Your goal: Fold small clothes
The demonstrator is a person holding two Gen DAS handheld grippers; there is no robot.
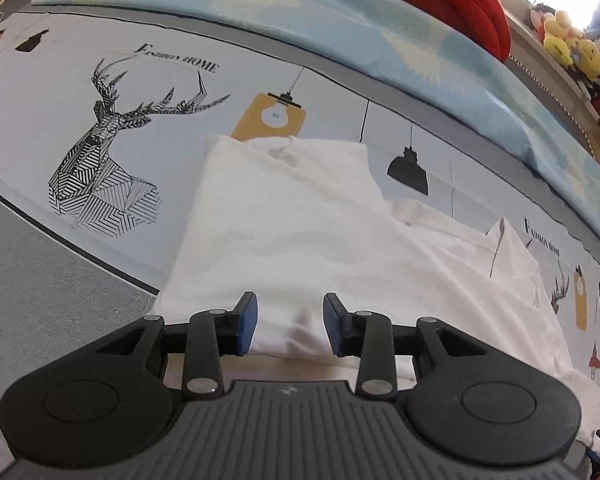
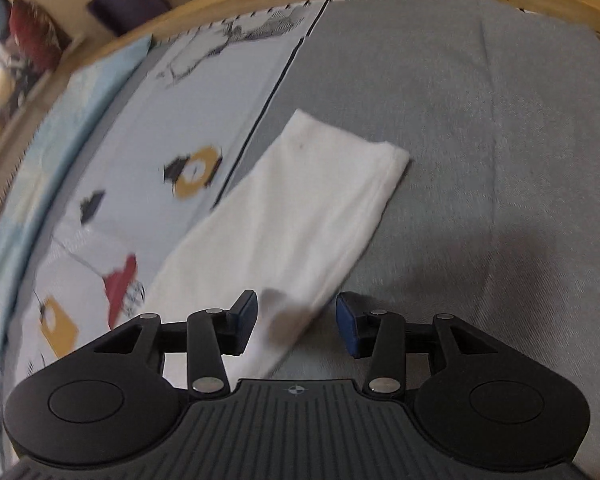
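The white garment (image 1: 292, 232) lies partly folded on the printed bed sheet (image 1: 100, 80), one folded end (image 2: 300, 208) extending onto the sheet's plain grey area. The left gripper (image 1: 290, 322) hangs over the garment's near hem, jaws open and gripping nothing. The right gripper (image 2: 296, 322) hangs over the garment's near edge, jaws open and empty.

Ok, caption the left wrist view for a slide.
Left gripper, jaws open, poised over the near edge of a white garment spread on a deer-print bedsheet.
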